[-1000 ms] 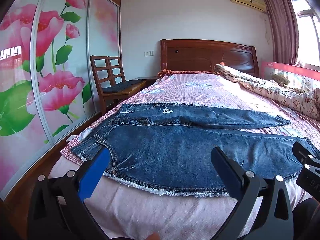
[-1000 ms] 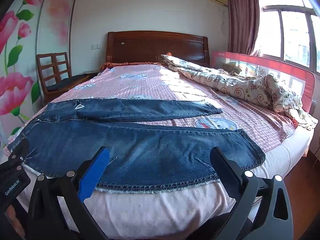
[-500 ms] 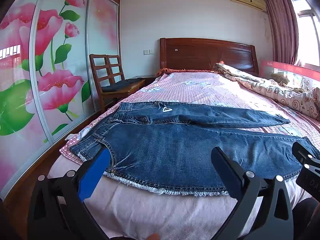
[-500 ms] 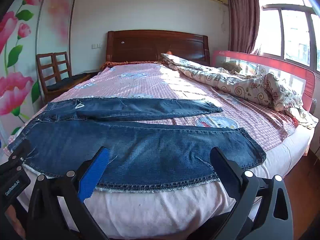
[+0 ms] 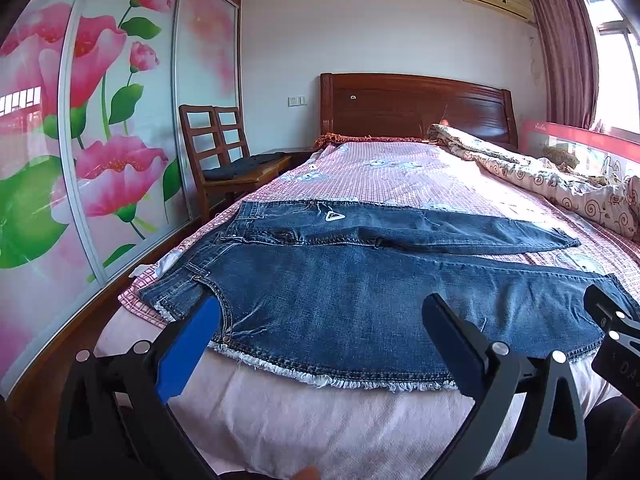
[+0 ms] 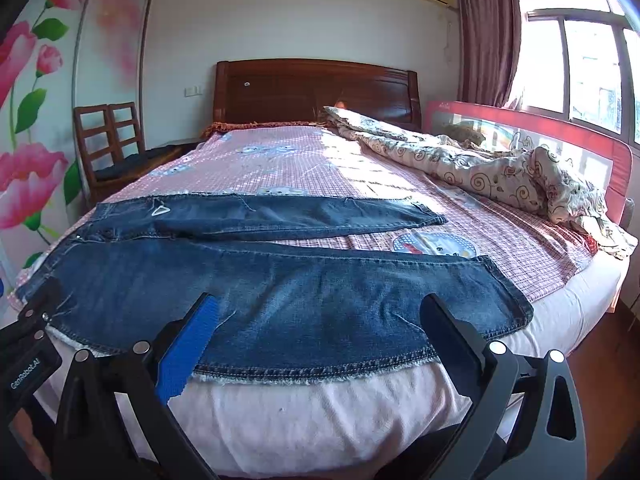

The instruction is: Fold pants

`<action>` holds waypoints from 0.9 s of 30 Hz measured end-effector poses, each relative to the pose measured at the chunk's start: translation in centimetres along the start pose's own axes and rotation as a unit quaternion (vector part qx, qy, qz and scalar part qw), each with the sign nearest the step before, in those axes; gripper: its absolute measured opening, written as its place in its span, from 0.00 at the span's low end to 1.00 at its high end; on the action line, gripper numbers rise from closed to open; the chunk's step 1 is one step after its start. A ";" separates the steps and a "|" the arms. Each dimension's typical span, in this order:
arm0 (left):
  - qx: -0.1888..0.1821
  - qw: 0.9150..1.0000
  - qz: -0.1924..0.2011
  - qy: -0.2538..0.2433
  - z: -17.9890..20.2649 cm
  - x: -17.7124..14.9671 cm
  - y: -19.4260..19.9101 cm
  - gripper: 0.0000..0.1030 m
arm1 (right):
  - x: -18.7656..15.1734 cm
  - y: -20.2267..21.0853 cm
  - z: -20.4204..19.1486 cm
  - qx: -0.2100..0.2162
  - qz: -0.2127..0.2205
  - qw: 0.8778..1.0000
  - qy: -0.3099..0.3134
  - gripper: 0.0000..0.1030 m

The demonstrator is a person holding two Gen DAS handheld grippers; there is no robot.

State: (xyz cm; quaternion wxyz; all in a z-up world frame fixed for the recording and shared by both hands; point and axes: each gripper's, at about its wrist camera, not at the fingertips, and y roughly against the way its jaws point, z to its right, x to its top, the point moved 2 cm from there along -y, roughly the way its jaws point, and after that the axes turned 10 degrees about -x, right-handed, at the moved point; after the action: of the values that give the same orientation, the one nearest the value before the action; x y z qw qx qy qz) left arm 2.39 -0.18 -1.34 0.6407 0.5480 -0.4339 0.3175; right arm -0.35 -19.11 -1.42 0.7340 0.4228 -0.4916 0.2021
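We are holding both tongs wide open and empty just short of the jeans (image 5: 360, 304), which are lying flat across the bed (image 5: 320, 412), long axis left-right: left tongs (image 5: 320, 320) nearer the waist, right tongs (image 6: 320, 316) nearer the cuffs.

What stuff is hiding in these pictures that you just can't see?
- Near hem of the jeans, both views: partly covered by the open left gripper and open right gripper.
- Small white mark on the jeans, both views: too small to read.
- Whatever lies behind the red bed rail, right wrist view: blocked by the rail and the rumpled quilt.
- Chair legs, left wrist view: hidden behind the bed.
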 end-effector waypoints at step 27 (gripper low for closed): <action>0.008 0.999 -0.039 -0.027 -8.5 7.5 -9.1 0.98 | -1.7 -5.1 -0.5 0.018 -0.092 0.996 -0.013 0.97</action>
State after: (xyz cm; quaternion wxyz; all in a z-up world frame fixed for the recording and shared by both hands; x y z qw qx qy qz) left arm 15.40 5.83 1.39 0.6361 0.5785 -0.4266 0.2806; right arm 2.86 -21.35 -5.16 0.7351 0.4821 -0.4565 0.1373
